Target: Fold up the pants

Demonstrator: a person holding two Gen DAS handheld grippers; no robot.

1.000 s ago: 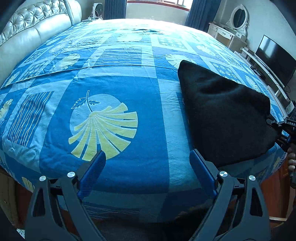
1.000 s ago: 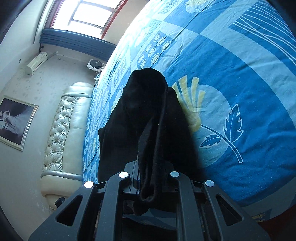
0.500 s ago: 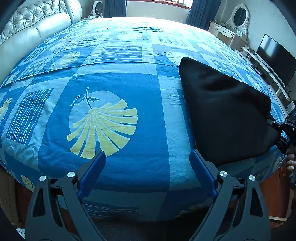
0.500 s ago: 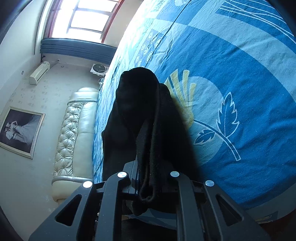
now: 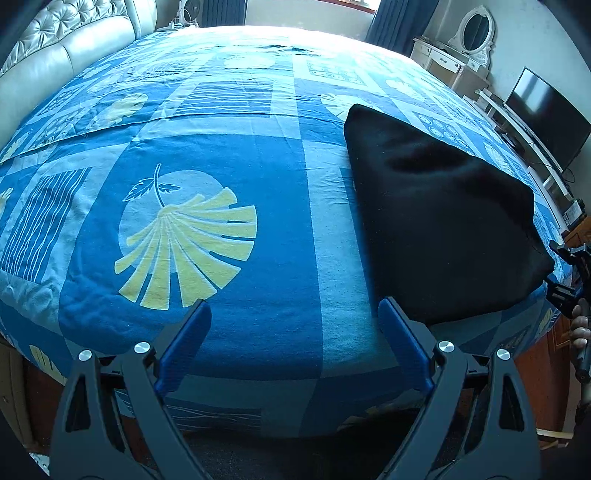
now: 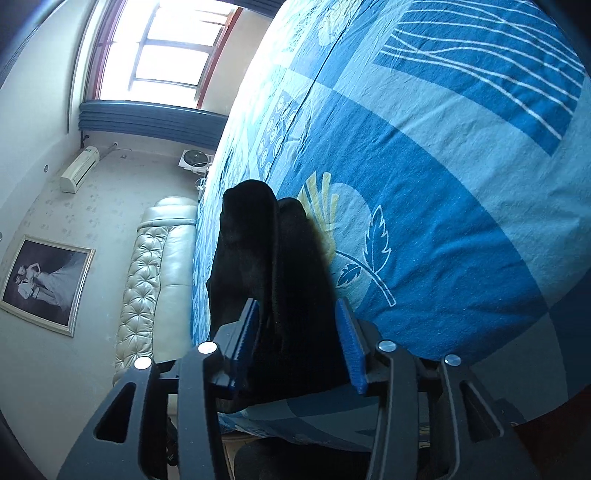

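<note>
We judge the black pants, bunched at the bed's near right edge, soft, limp and light, best pinched at doubled edges: right gripper part-open astride them, left gripper wide, empty.

I am facing a bed under a blue leaf-patterned bedspread, its tufted cream headboard lying to my left. Daylight is pouring through the window; a television is standing beside a white vanity mirror.
</note>
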